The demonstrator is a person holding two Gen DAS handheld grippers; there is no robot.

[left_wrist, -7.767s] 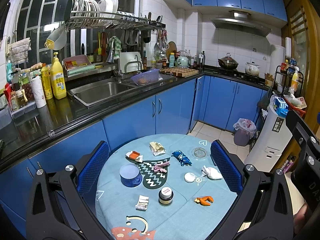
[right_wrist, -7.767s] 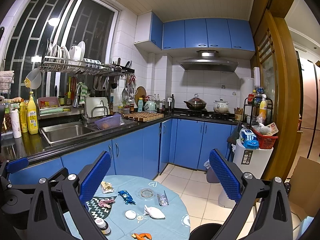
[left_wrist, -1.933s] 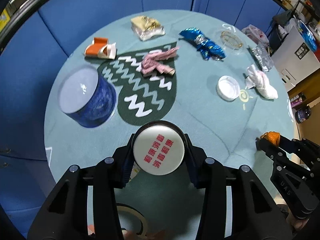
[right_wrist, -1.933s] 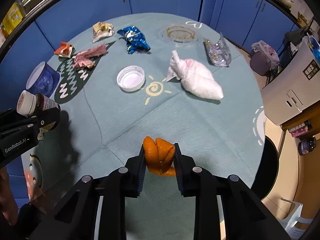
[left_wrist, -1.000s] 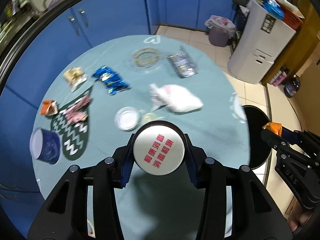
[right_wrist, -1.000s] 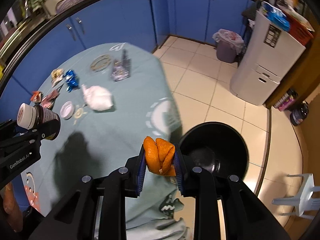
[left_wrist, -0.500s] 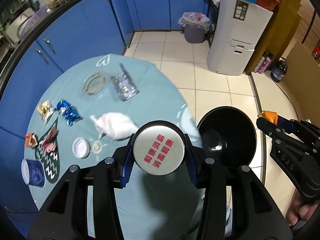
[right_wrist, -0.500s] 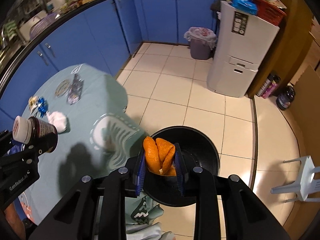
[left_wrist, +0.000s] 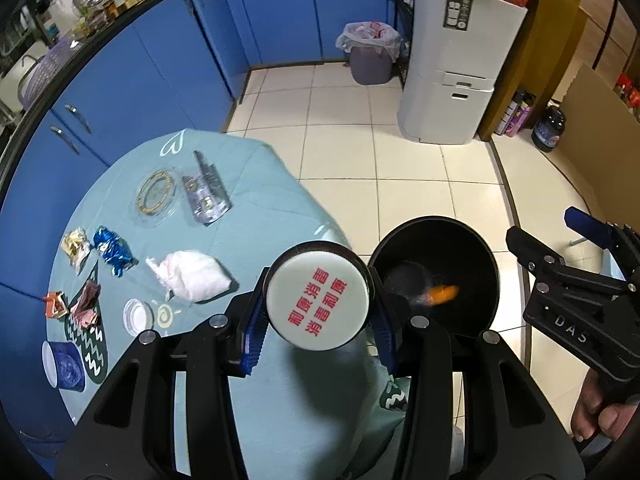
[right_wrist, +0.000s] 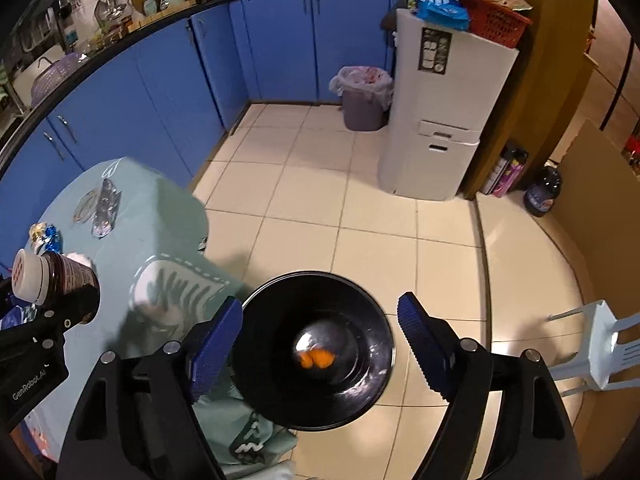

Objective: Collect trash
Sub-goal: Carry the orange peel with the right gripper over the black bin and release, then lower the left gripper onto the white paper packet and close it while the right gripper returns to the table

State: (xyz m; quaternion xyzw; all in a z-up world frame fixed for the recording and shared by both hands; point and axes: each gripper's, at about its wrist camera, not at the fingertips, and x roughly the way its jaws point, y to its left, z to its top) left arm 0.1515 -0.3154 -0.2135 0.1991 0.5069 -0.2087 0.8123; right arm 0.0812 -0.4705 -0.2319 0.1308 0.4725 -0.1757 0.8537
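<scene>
Dumping step in hand: my right gripper (right_wrist: 320,344) jaws opening, nothing between, orange peel (right_wrist: 317,358) dropping into black bin (right_wrist: 372,392); left gripper (left_wrist: 318,330) clamps white-capped jar (left_wrist: 318,295) beside bin, so next I swing it over & release.

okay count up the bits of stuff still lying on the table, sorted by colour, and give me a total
White, 2: crumpled white tissue wad, round white lid
Blue, 2: shiny blue foil wrapper, blue tub
Clear, 2: round clear gold-rimmed lid, clear plastic blister pack
Gold, 1: crumpled gold wrapper
Pink, 1: pink wrapper
Orange, 1: orange-and-white carton scrap
Total: 9
</scene>
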